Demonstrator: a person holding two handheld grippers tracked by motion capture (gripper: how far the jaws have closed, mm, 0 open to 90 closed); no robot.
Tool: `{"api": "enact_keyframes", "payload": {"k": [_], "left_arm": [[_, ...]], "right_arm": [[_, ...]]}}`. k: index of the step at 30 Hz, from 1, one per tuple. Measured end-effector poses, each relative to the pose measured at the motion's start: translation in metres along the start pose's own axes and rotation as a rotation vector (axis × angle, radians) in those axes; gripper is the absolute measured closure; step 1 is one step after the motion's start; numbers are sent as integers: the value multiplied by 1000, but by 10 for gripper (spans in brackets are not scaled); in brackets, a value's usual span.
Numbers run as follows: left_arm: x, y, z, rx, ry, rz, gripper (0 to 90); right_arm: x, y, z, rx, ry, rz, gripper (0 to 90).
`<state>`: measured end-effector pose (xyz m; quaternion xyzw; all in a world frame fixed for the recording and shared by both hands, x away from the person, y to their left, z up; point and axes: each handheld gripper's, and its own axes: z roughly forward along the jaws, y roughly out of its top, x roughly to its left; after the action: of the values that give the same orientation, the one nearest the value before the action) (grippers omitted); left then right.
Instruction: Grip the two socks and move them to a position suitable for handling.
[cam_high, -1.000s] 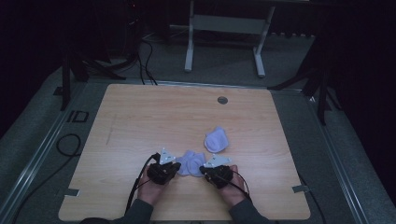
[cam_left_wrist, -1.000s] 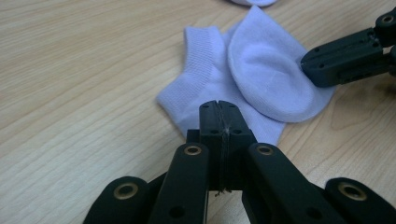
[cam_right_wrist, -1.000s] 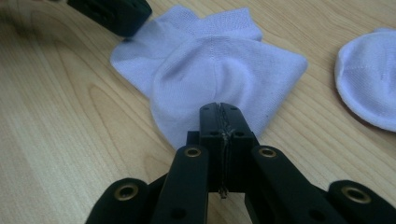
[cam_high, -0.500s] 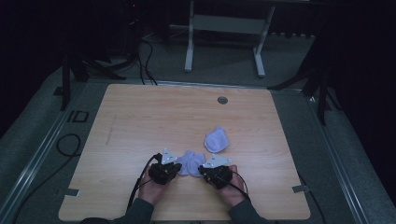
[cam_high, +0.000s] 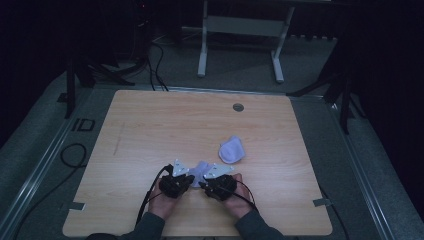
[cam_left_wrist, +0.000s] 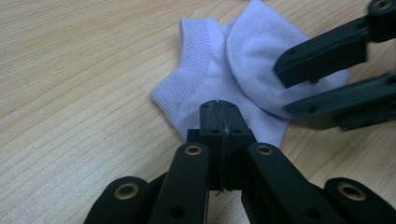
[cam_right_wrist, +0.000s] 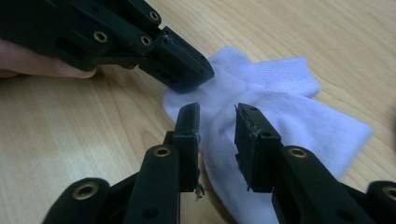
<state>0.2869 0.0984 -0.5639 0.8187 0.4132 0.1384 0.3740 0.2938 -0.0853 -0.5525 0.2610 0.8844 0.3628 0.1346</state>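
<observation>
Two white socks on the table (cam_high: 150, 125): one sock (cam_high: 201, 169) lies flat at the near edge between both grippers, the second sock (cam_high: 232, 150) sits bunched up just beyond and to the right, apart from the first. Left gripper (cam_left_wrist: 218, 108) has its jaws pressed fully together at the near edge of the flat sock; looks like it's pinching the fabric edge, but the contact is tight enough that I can't confirm cloth between the pads. Right gripper (cam_right_wrist: 215, 122) is part open, jaws straddling the sock body with a clear gap, gripping nothing yet. My read: looks like sock folding or pairing, early stage. The flat sock is laid out with cuff and toe spread; no fold made. Left to do: right gripper closes on its side, fold or lift, then deal with the bunched sock.
</observation>
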Motion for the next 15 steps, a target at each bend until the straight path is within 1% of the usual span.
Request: {"api": "enact_keyframes", "payload": {"k": [2,5,8,10,15], "left_arm": [[0,0,0,-1,0,0,895],[0,0,0,1,0,3,895],[0,0,0,3,1,6,896],[0,0,0,4,2,6,895],[0,0,0,5,2,7,896]], "right_arm": [[1,-1,4,25,-4,9,735],[0,-2,5,24,-10,18,810],[-3,-3,4,22,-7,38,852],[-4,-3,4,21,-5,49,861],[-5,-4,3,15,-15,46,866]]}}
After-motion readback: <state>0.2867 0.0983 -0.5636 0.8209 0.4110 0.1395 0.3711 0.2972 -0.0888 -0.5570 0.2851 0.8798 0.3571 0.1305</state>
